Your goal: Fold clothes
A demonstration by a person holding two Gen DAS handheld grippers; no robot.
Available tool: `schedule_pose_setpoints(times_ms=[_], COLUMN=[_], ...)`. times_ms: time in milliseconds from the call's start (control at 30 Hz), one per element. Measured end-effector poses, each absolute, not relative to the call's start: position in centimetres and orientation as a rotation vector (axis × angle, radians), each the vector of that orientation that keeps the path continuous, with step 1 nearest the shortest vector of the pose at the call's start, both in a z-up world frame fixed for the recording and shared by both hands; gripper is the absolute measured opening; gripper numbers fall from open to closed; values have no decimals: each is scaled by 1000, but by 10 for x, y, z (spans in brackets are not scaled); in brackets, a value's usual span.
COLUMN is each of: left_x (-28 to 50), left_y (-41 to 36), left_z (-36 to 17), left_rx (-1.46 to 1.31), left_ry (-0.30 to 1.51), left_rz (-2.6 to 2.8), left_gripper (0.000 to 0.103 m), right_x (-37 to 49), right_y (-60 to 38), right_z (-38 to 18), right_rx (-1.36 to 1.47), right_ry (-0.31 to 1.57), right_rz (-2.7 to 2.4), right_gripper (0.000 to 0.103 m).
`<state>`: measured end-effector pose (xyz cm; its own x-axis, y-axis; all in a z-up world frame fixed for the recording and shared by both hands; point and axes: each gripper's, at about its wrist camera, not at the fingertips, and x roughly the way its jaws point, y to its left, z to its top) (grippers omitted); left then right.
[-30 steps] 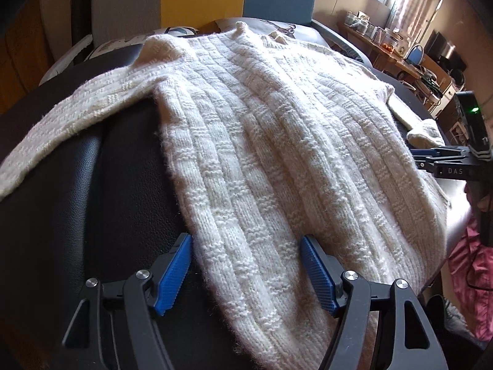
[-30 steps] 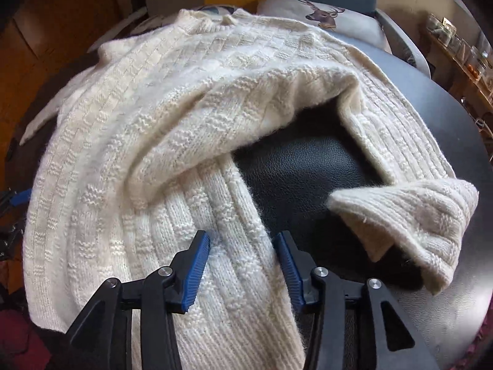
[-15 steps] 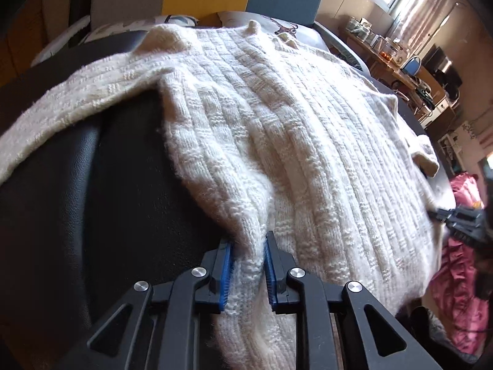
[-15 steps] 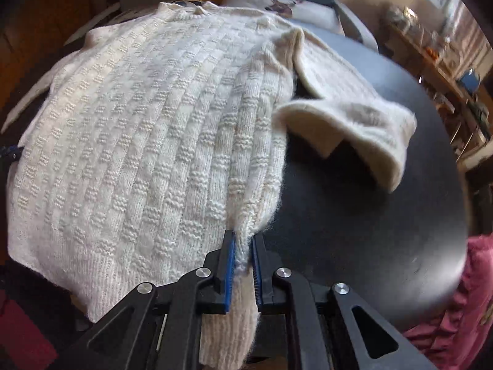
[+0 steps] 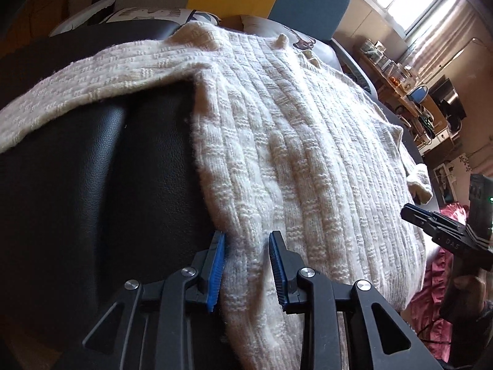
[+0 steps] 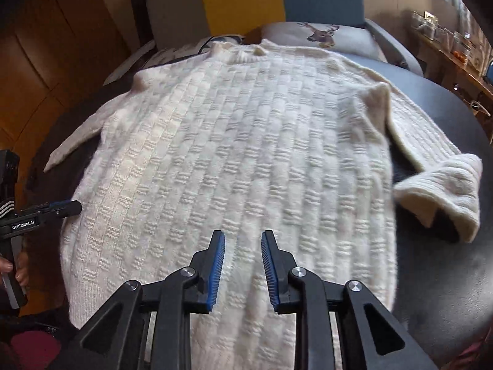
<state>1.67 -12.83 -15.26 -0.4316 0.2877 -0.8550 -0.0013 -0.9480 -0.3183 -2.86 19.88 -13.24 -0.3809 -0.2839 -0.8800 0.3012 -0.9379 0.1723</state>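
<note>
A cream knit sweater lies spread face down on a black padded surface. My left gripper is at the sweater's left side edge near the hem. A raised ridge of knit fills the gap between its blue pads, and the jaws are opening. In the right wrist view my right gripper hovers over the middle of the sweater near the hem. Its jaws are opening and only flat knit shows below them. One sleeve stretches out to the left. The other sleeve lies doubled back on the right.
A deer-print cushion and a blue chair back stand behind the collar. Cluttered shelves run along the right wall. Pink cloth lies below the surface's right edge. Bare black surface shows right of the sweater.
Both grippers closed on the sweater's side edges, then widened. The right gripper let go and shifted left, from the right edge to over the middle of the hem. The sweater body now lies flatter.
</note>
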Motion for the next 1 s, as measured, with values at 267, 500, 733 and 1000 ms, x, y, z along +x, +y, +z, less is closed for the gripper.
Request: schedule_pose_setpoints(times_ms=[267,500,733,1000], left_x=[1,15,-2,-72], left_y=[-150,-170,-194,-176], left_z=[-132,-145,-139,-149], left_rx=[-1567,-1564,-1496,-1489], left_ry=[-286,-586,-696,-533], left_rz=[2568,2428,2496,2566], left_gripper=[13,48,48,46], right_x=[-22,-25,-35,-63], right_y=[205,205,203,152], right_z=[-149,-147,-126,-131], right_rx=[1514,1516,1427,1426], right_ry=[-23,-33,-170,-17], right_rz=[-2375,-2383,-2390,-2336], right_gripper=[25,25,25,25])
